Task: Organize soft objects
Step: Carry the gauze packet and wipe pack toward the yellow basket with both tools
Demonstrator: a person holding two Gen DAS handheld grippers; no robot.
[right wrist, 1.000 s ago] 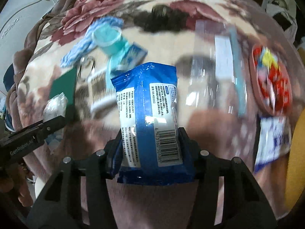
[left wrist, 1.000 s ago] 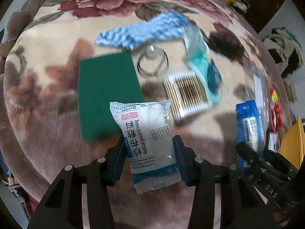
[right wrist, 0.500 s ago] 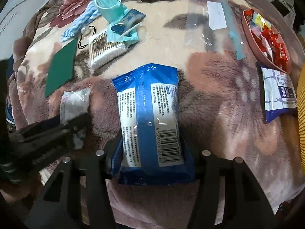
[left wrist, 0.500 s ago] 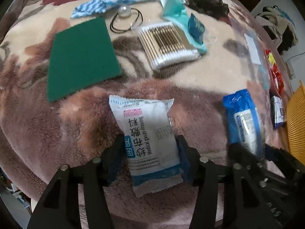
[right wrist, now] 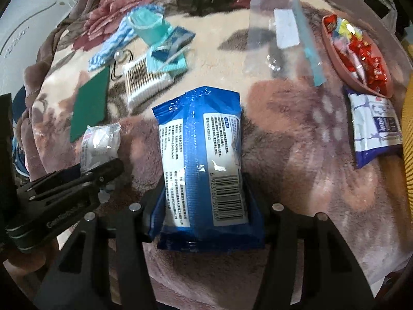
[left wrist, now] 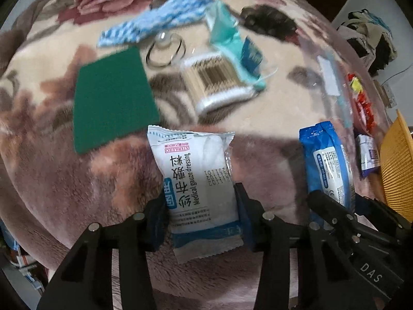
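Both tongs are loaded. The left tongs are closing on a medical gauze dressing packet; the right tongs clench a blue wet-wipes pack. Beyond them on the floral blanket, cotton swabs, a green scouring pad and a blue-white cloth lie unsorted, so most of the organizing seems left.

Glossy plastic gauze packet over a plush, fuzzy blanket.
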